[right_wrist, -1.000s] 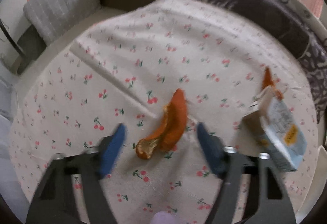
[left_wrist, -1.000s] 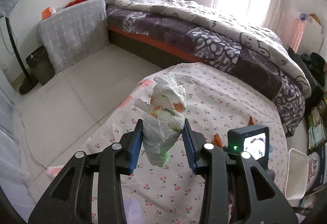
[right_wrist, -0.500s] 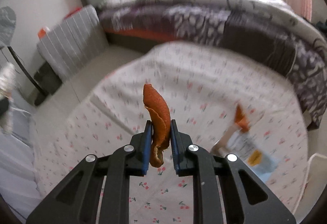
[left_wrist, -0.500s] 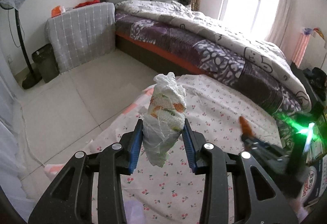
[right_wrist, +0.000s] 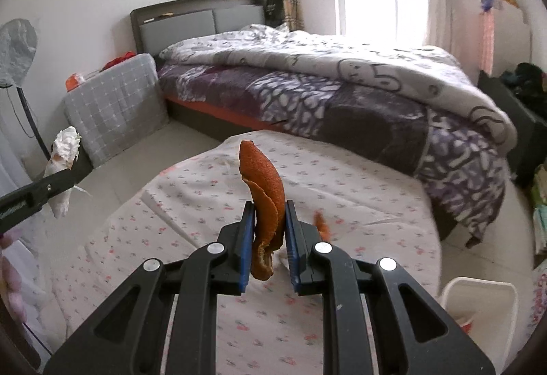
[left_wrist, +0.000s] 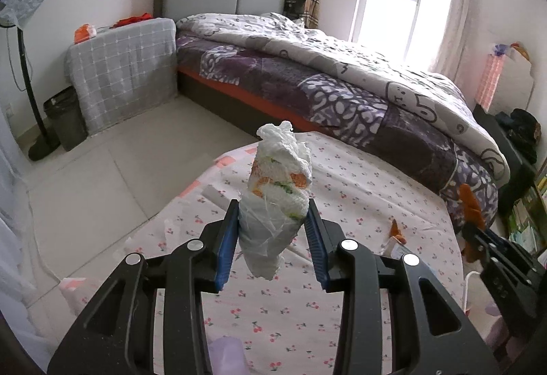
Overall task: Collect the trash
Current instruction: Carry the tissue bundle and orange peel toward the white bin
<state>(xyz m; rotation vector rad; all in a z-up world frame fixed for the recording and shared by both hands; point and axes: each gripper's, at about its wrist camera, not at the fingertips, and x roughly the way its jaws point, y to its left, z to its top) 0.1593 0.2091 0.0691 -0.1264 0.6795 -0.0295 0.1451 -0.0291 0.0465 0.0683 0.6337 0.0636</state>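
My left gripper [left_wrist: 271, 234] is shut on a crumpled white wad of paper and plastic wrap with orange and green print [left_wrist: 278, 193], held upright above the cherry-print tablecloth [left_wrist: 348, 190]. My right gripper [right_wrist: 270, 231] is shut on a curled orange peel [right_wrist: 263, 190], lifted above the same cloth [right_wrist: 359, 190]. The right gripper with its peel [left_wrist: 470, 204] shows at the right edge of the left wrist view; the left gripper's wad [right_wrist: 63, 149] shows at the left of the right wrist view. Another small peel piece [left_wrist: 396, 228] and a carton lie on the cloth.
A white bin [right_wrist: 478, 310] stands low at the right beside the table. A bed with a purple quilt [left_wrist: 359, 80] lies behind. A dark bin [left_wrist: 65, 118] and a fan stand [left_wrist: 30, 74] are by the left wall, beside a grey covered box [left_wrist: 126, 67].
My right gripper closed on the orange peel and lifted it off the cloth. My left gripper rose a little, still holding the wad.
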